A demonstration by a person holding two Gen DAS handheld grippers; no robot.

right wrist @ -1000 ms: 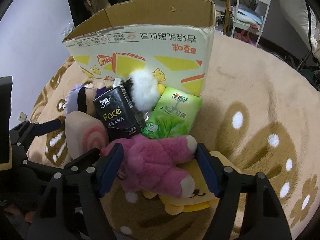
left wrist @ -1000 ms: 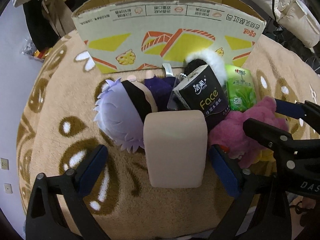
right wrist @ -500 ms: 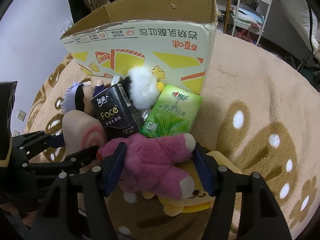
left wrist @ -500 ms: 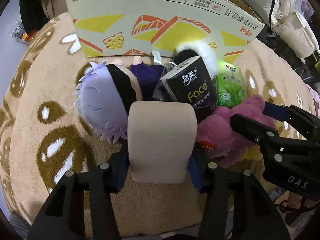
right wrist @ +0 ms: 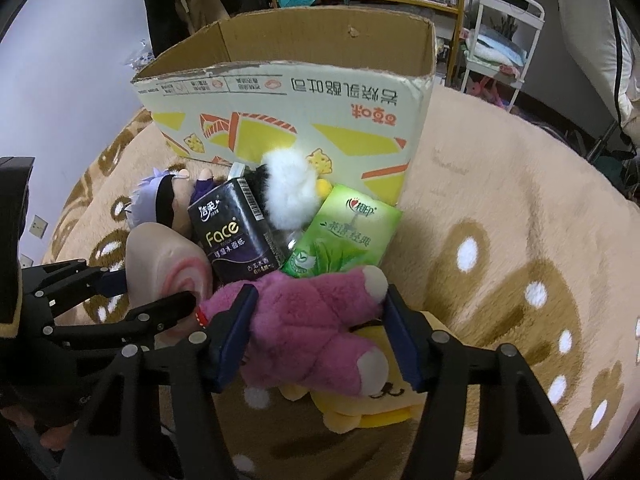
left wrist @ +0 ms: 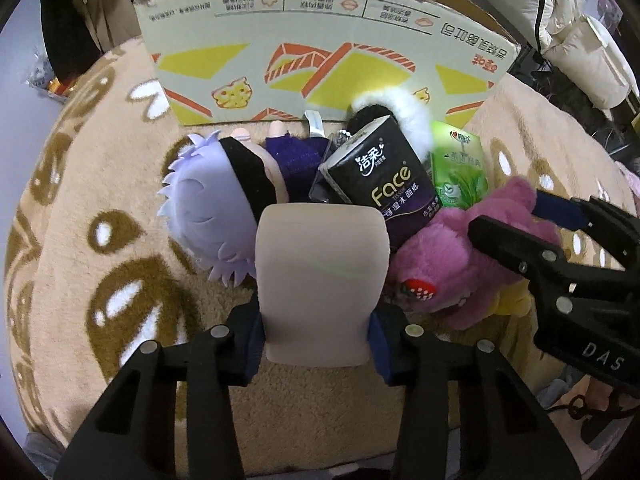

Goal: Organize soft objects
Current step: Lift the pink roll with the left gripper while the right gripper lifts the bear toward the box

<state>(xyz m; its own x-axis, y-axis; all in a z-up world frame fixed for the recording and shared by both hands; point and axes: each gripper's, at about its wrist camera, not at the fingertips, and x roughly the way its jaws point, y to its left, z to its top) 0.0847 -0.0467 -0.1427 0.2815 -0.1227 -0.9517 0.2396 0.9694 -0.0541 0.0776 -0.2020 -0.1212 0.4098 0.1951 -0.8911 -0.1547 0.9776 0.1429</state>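
Task is only beginning: all soft items are lying on the rug [left wrist: 100, 240] before the cardboard box [left wrist: 320, 60], none visibly inside. Left gripper [left wrist: 316, 338] is squeezing the beige roll cushion [left wrist: 322, 280], long axis pointing toward the box. Right gripper [right wrist: 320, 332] is clamping the pink plush [right wrist: 316, 320], lying crosswise atop a yellow plush [right wrist: 372, 408].

Both tools are black plastic. The left gripper [left wrist: 316, 334] has two thick black arms with round silver screws and dark blue pads [left wrist: 378, 346] at the tips. The right gripper [right wrist: 318, 334] looks the same, with blue pads [right wrist: 234, 330] and silver screws. White letters "DAS" show on its side
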